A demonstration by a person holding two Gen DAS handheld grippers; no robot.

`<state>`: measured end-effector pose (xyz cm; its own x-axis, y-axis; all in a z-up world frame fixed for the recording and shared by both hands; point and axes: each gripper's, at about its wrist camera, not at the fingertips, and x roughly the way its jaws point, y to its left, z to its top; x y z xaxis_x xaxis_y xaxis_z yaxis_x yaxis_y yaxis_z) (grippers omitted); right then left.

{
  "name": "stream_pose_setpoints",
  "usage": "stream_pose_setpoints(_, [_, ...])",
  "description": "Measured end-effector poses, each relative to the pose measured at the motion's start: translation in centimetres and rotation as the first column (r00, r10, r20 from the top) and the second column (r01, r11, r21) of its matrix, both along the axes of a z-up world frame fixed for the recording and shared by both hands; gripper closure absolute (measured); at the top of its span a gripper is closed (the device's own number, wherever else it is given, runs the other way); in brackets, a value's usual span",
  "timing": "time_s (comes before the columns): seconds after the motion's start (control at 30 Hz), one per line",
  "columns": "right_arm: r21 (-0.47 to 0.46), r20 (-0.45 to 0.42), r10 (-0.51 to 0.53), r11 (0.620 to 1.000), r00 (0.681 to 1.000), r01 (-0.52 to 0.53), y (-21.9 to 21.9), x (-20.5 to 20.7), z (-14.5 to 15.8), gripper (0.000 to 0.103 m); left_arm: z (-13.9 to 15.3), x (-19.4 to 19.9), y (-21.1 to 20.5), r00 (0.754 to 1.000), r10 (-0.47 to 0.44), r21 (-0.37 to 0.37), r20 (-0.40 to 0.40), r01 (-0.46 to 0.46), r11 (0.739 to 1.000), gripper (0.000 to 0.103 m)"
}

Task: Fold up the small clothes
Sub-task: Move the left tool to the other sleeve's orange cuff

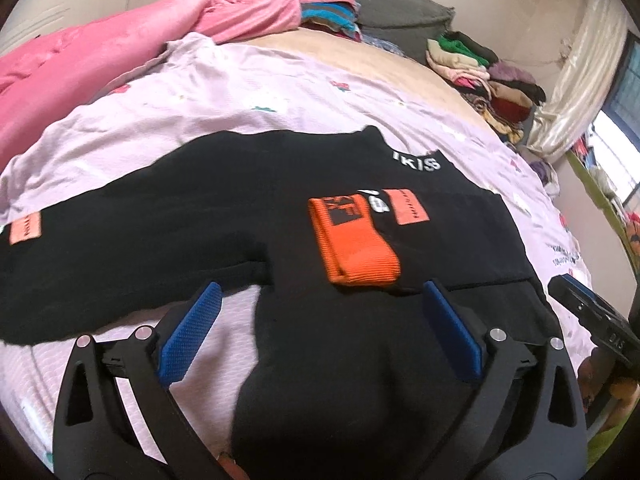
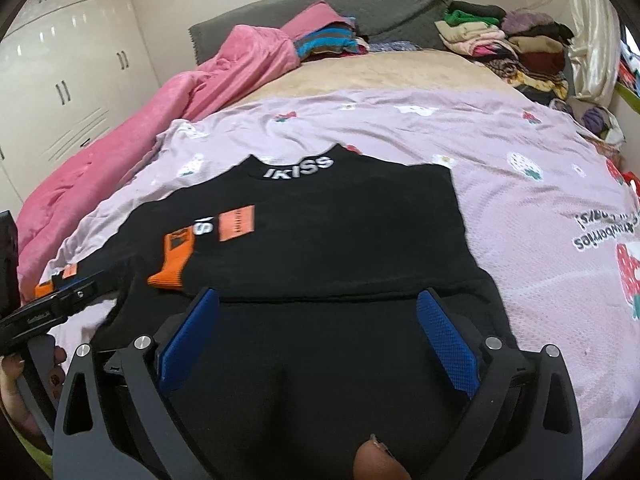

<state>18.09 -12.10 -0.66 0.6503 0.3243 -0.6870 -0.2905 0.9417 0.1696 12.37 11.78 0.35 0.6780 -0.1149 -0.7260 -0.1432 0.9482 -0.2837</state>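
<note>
Both claws, my left gripper and right gripper, stood spread over the black top lying flat on the bed sheet, collar away from me, unfolded sleeve leftward, nearer my left.

The lower hem of the black top is cut off by the bottom edge in both wrist views, hidden behind the tool bodies. In the left wrist view, white lettering on the chest is partly covered by the orange cuff — it cannot be read. Small print on the orange patch is too fine to be made out. The right tool is seen only in part at the frame's edge. The clothes pile is too small to be sorted into items.
</note>
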Motion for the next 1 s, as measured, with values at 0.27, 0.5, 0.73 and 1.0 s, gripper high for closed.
stream_pose_setpoints(0.27, [-0.016,0.027,0.104,0.994,0.994,-0.104,4.9,-1.0,1.2,0.004,0.7,-2.6,3.5,0.997,0.074,-0.033,0.005,-0.074,0.997,0.010])
stream_pose_setpoints(0.5, [-0.016,0.032,0.167,0.986,0.985,-0.167,8.7,-1.7,1.5,0.004,1.3,-5.1,6.6,0.989,0.148,-0.049,0.013,-0.147,0.988,0.010])
stream_pose_setpoints(0.73, [-0.027,0.033,0.224,0.974,0.974,-0.223,11.8,-2.4,1.9,0.004,1.4,-7.3,9.2,0.972,0.232,0.001,0.020,-0.233,0.973,0.010])
stream_pose_setpoints(1.0, [-0.034,0.044,0.285,0.958,0.957,-0.284,14.9,-3.5,2.4,0.004,0.8,-9.4,12.2,0.952,0.306,-0.031,-0.003,-0.306,0.951,0.010])
